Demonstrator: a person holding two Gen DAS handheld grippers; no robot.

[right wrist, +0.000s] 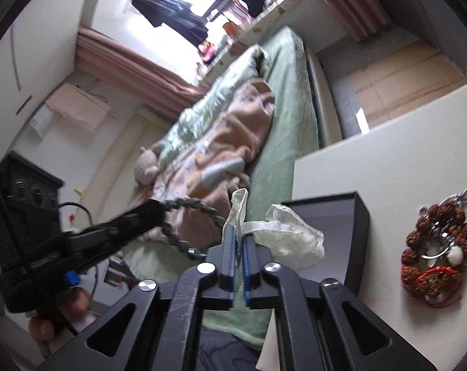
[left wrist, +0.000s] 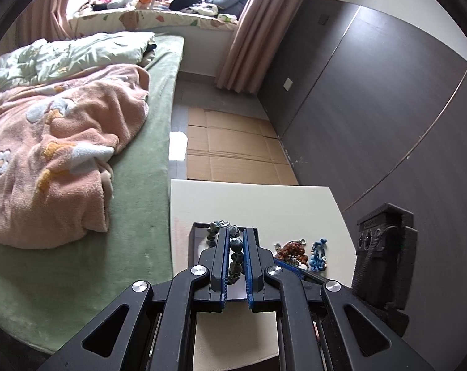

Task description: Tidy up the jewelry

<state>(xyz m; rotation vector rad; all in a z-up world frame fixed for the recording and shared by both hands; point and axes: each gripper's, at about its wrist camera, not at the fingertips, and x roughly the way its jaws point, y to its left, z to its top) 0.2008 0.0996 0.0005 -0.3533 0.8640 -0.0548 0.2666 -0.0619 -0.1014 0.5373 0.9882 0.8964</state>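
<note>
My left gripper [left wrist: 236, 232] is shut on a grey-green stone bead bracelet [left wrist: 235, 244], held above an open black box [left wrist: 199, 232]. In the right wrist view that left gripper [right wrist: 159, 213] reaches in from the left, and the bracelet [right wrist: 187, 216] dangles from it over the bed. My right gripper [right wrist: 239, 232] pinches a strip of crumpled white tissue paper [right wrist: 289, 232], whose bulk lies in the black box [right wrist: 360, 216]. A brown bead bracelet with red cord [right wrist: 431, 247] lies on the white table [right wrist: 388, 160], next to a blue beaded piece [left wrist: 318, 252].
A bed with a green sheet [left wrist: 140, 185] and a pink blanket [left wrist: 48, 154] runs along the table's left side. Flattened cardboard [left wrist: 233, 148] covers the floor beyond the table. A dark wall panel [left wrist: 372, 108] stands to the right. A hand [right wrist: 57, 318] holds the left gripper's handle.
</note>
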